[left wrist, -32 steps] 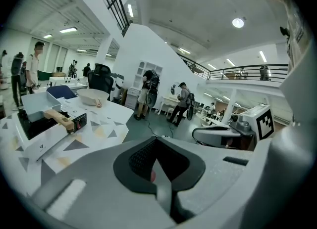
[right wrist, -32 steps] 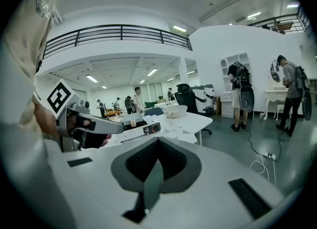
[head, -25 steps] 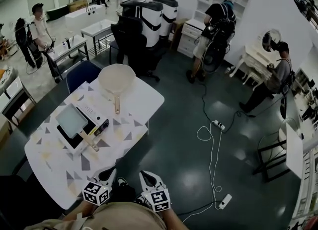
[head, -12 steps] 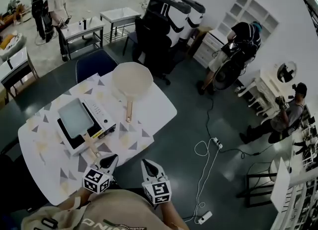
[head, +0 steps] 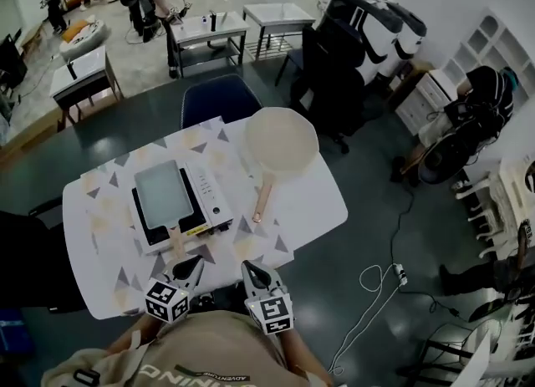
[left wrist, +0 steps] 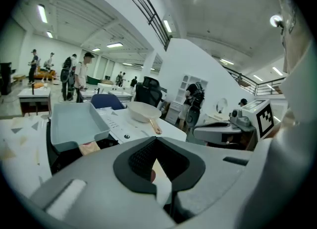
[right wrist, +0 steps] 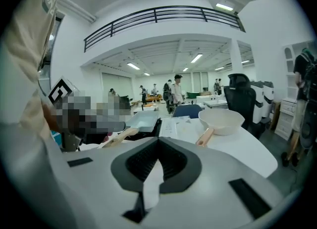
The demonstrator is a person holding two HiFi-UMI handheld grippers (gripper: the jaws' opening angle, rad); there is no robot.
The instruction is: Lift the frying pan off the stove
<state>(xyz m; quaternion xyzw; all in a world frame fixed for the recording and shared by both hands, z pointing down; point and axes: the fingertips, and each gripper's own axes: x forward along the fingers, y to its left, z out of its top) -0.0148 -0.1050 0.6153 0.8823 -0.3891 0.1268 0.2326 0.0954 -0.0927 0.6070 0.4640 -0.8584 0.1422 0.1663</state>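
Much of me is hidden from the head view. My hands sit under the marker cubes (head: 165,308), and my shirt cuts off nearly all of both forearms. In the left gripper view the gripper's own grey body covers the near end of the pan's wooden handle (left wrist: 89,148). I cannot tell from there whether the tip touches it. A mosaic patch blots out the left side of the right gripper view, and the figures at the far tables are too small to read.

I hold the left gripper (head: 191,265) and the right gripper (head: 251,268) side by side at the near edge of the table (head: 309,201). Both point forward over it and dip slightly. The left gripper's jaws are pressed together with nothing between them (only a pale strip where the pads meet). The right gripper's jaws look the same, closed and empty.

The frying pan (head: 163,193) is a grey rectangular one. It sits flat on the stove (head: 209,201), left of the table's middle, with its handle aimed back at me. The handle's end lies just ahead of the left gripper's tip. A round cream pan (head: 280,139) rests on the table to the right of the stove, and a blue chair (head: 219,99) stands beyond the far edge.
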